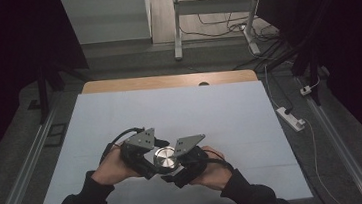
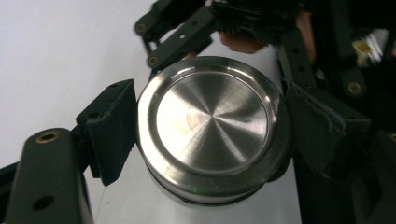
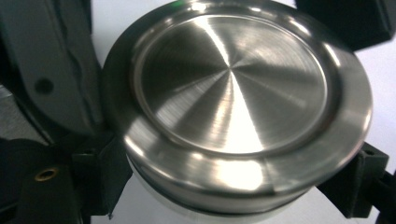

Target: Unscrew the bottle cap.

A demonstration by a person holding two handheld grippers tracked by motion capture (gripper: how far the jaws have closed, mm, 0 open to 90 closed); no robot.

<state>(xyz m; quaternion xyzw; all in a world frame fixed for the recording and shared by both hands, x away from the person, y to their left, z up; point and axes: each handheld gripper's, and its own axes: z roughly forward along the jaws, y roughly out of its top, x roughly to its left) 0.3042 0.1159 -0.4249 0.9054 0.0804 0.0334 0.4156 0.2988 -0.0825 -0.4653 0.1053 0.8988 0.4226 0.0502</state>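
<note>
A round steel container with a brushed lid (image 1: 165, 157) sits low over the white table sheet (image 1: 169, 108), near the front edge. My left gripper (image 1: 156, 163) comes at it from the left and my right gripper (image 1: 176, 165) from the right. In the left gripper view the lid (image 2: 212, 123) lies squeezed between the two black pads (image 2: 112, 128), so the left gripper (image 2: 215, 135) is shut on its rim. In the right gripper view the lid (image 3: 233, 84) looms close. The right gripper (image 3: 229, 186) is shut on the body just beneath it.
A wooden strip (image 1: 167, 80) marks the table's far edge. Beyond it stand white desk legs (image 1: 177, 27) and loose cables. A power strip (image 1: 291, 118) lies on the floor at the right. Open sheet stretches ahead of the grippers and to both sides.
</note>
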